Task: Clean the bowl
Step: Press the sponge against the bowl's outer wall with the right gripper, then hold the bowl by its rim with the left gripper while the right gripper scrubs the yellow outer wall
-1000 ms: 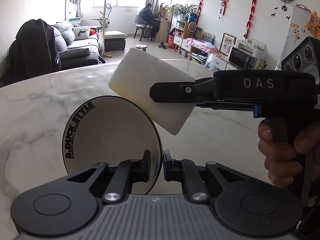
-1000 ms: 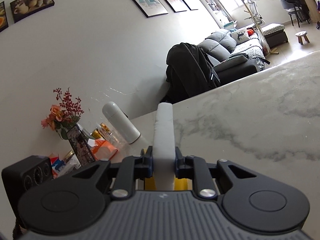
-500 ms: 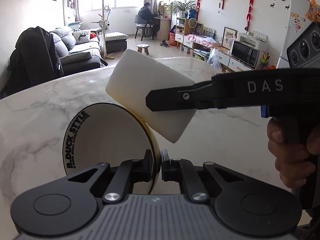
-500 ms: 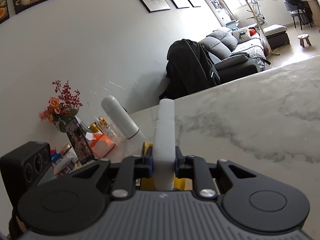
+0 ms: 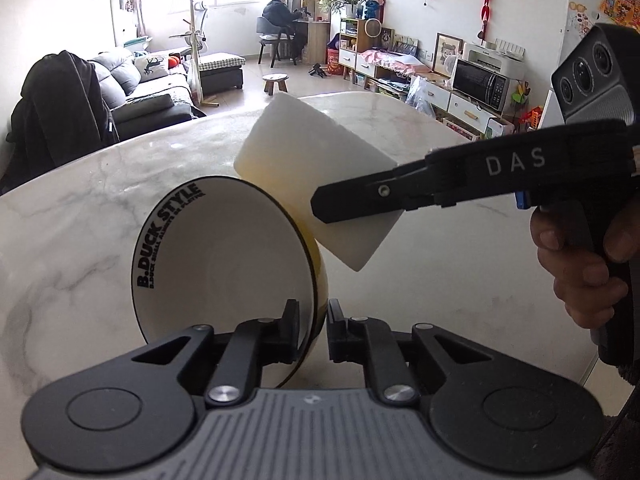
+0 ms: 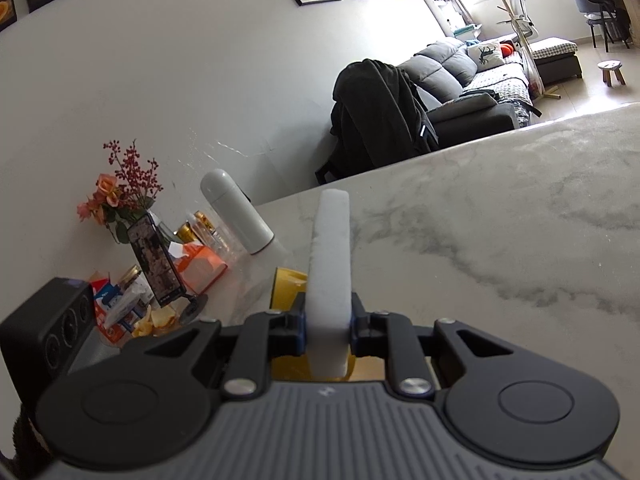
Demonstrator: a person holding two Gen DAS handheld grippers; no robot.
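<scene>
Nearest the left wrist camera, the left claw [image 5: 313, 320] pinches the rim of the bowl [image 5: 224, 256], one finger inside the white interior and the other against the yellow outside wall; its jaws are opening a little while the rim is between them. The bowl is tipped up on edge over the table [image 5: 72, 240], its white inside facing left with black lettering along the rim. Just beyond it, the right claw [image 5: 320, 204], gripped by a hand [image 5: 580, 264] at the right edge, is pressed shut on a white sponge [image 5: 308, 168], whose lower face lies against the bowl's yellow outer wall. From the right wrist camera the sponge [image 6: 330, 256] stands on edge between the fingers, with the yellow of the bowl [image 6: 286, 284] just behind and below it. The table is pale marble with grey veins, bare around the bowl. At its far left corner stand a white flask [image 6: 236, 212], a propped phone [image 6: 156, 260], a vase of flowers [image 6: 120, 192] and small packets. Past the table are a chair draped with a dark jacket [image 5: 60, 104], a grey sofa [image 5: 136, 92], a microwave [image 5: 480, 80] on low cabinets, and a person seated at a desk [image 5: 280, 12] by the bright window.
</scene>
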